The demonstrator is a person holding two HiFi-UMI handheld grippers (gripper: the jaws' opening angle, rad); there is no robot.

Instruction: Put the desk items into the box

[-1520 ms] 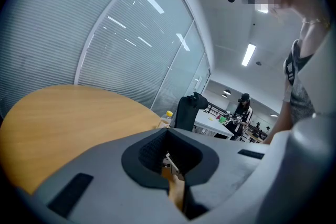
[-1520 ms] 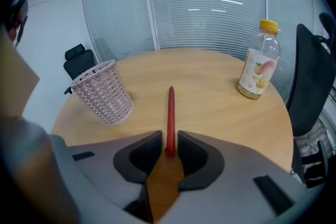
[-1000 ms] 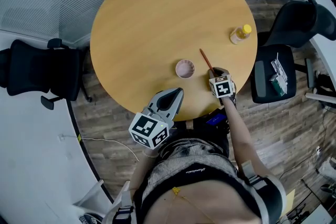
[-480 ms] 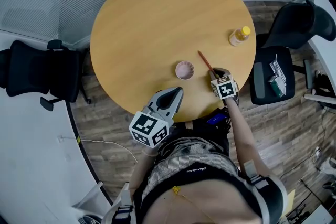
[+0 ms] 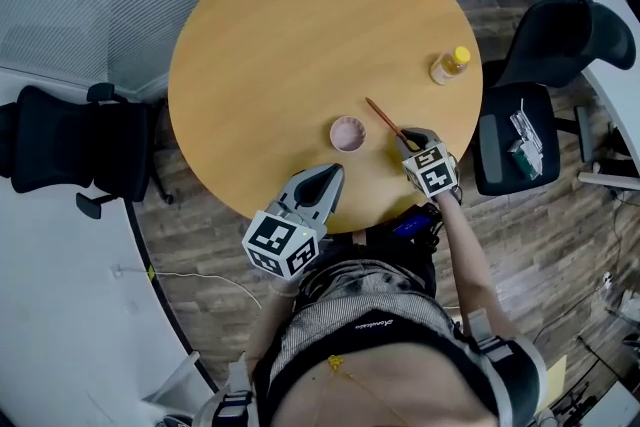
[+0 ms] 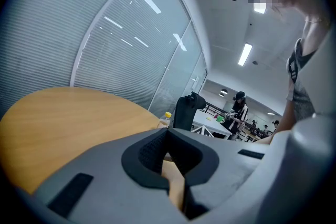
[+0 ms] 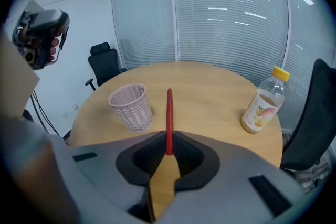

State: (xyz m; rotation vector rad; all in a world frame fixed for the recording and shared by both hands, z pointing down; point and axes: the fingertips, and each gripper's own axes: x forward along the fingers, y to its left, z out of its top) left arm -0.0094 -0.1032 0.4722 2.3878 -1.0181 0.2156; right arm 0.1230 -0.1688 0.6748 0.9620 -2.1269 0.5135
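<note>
A thin red pen (image 5: 385, 119) (image 7: 169, 113) sticks out forward from my right gripper (image 5: 410, 141) (image 7: 169, 150), which is shut on its near end above the round wooden table (image 5: 280, 35). The pen's far tip points past a small pink mesh cup (image 5: 348, 132) (image 7: 130, 106) standing just to its left. My left gripper (image 5: 328, 177) (image 6: 168, 140) hovers at the table's near edge, shut, with nothing between its jaws. No box shows in any view.
A juice bottle with a yellow cap (image 5: 449, 65) (image 7: 265, 103) stands near the table's right edge. Black office chairs sit at the left (image 5: 70, 140) and right (image 5: 560, 35). Glass walls with blinds run behind the table.
The pen's far tip has swung slightly left, toward the pink cup, with the right gripper still shut on it. The left gripper has stayed put.
</note>
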